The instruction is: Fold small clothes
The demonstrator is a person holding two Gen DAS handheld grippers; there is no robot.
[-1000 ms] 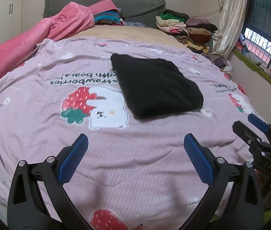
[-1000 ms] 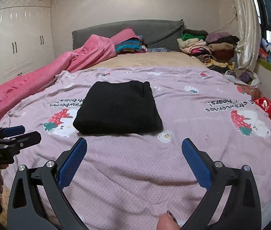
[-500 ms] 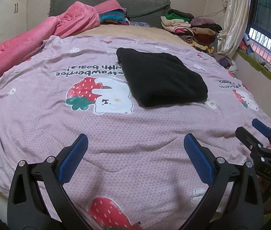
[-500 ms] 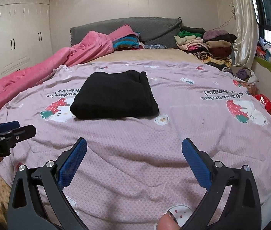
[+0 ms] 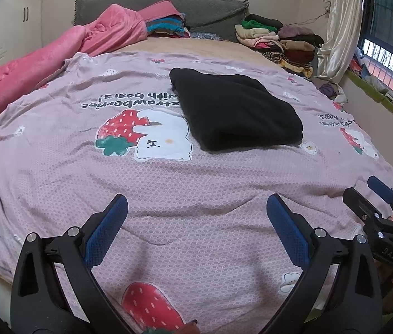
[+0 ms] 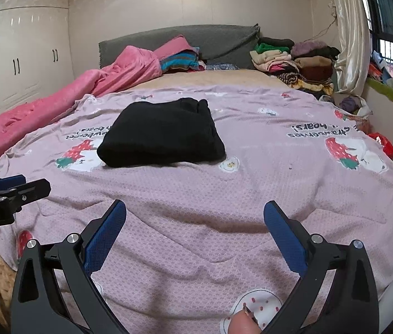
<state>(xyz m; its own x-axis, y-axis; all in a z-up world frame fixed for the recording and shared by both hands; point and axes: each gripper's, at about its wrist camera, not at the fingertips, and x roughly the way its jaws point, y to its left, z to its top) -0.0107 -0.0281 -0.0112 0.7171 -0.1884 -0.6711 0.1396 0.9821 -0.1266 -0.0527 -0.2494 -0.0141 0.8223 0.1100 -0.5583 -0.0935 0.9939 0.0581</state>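
Observation:
A black garment (image 5: 235, 111) (image 6: 163, 136) lies folded into a thick rectangle on the pink strawberry-print bedspread (image 5: 168, 183) (image 6: 252, 189), in the middle of the bed. My left gripper (image 5: 196, 222) is open over the near part of the bedspread, well short of the garment, with nothing between its blue pads. My right gripper (image 6: 195, 228) is open too and empty, also near the bed's foot. In the left wrist view the right gripper (image 5: 374, 194) shows at the right edge; in the right wrist view the left gripper (image 6: 15, 186) shows at the left edge.
A pink blanket (image 5: 29, 64) (image 6: 85, 83) is bunched along the bed's left side. Stacks of folded clothes (image 5: 279, 41) (image 6: 293, 58) sit by the grey headboard (image 6: 196, 41). A curtain and window (image 6: 357, 27) are on the right, a white wardrobe (image 6: 21, 55) on the left.
Both grippers have pulled back toward the foot of the bed, so the folded black garment now lies farther from them. Both stayed open and empty.

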